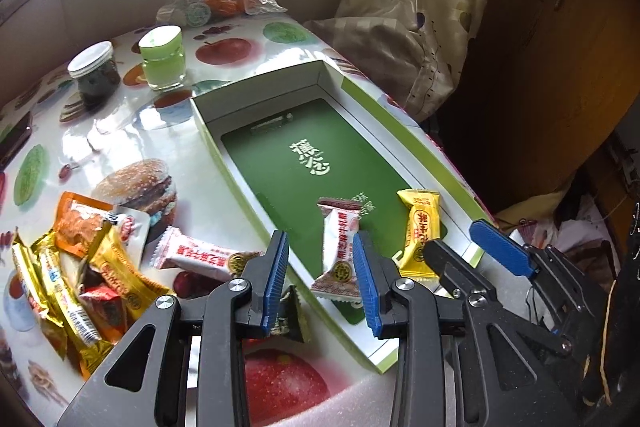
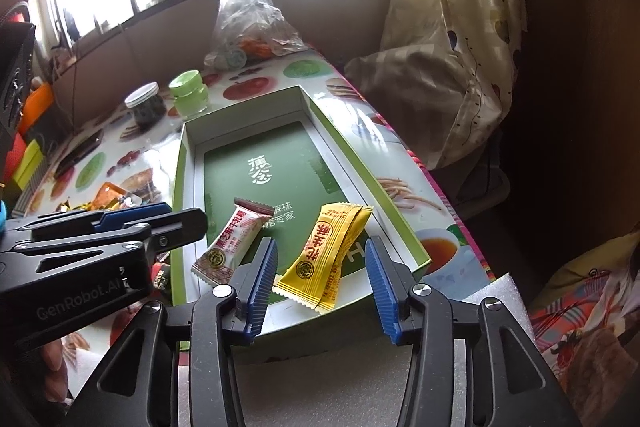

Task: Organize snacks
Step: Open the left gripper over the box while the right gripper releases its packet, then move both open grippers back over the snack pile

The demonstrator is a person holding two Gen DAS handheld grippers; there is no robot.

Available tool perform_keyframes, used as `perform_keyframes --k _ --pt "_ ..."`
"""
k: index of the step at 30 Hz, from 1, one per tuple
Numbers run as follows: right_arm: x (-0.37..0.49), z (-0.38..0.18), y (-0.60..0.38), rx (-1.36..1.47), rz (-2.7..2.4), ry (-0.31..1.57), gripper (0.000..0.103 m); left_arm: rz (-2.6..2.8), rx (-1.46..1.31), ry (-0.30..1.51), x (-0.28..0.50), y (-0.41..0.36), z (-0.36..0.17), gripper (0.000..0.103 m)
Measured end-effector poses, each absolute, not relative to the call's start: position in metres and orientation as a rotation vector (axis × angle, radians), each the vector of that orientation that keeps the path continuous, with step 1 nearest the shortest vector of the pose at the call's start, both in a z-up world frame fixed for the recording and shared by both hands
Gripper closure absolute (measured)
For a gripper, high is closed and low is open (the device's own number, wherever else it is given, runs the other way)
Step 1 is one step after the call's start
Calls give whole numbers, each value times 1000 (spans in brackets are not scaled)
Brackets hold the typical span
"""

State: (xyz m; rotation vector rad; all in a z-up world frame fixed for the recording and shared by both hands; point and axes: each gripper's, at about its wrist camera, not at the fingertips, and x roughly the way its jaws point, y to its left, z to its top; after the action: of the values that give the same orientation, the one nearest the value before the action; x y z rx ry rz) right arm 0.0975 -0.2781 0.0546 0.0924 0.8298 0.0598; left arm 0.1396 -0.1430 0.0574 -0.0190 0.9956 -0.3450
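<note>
Left claw (image 1: pixel 322 261) ribbed blue pads apart, crinkly white candy (image 1: pixel 338 247) loose between them in the green box (image 1: pixel 280 163), right claw (image 2: pixel 322 269) apart over glossy yellow candy (image 2: pixel 324 259), foil pile (image 1: pixel 76 267) left.

Got two snacks in my green-floored box (image 2: pixel 362 163) now: a white-and-pink candy (image 2: pixel 231 241) lying diagonal, and a yellow one (image 2: pixel 322 259) flat just right of it. The rest of the wrappers (image 1: pixel 76 267) sit heaped outside, left of the box.
</note>
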Motion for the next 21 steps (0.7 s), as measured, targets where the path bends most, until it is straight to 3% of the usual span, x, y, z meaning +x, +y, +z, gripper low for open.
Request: perform_keyframes --k 21 --pt "79 69 -248 101 124 771 51 -237 -29 914 104 -87 67 68"
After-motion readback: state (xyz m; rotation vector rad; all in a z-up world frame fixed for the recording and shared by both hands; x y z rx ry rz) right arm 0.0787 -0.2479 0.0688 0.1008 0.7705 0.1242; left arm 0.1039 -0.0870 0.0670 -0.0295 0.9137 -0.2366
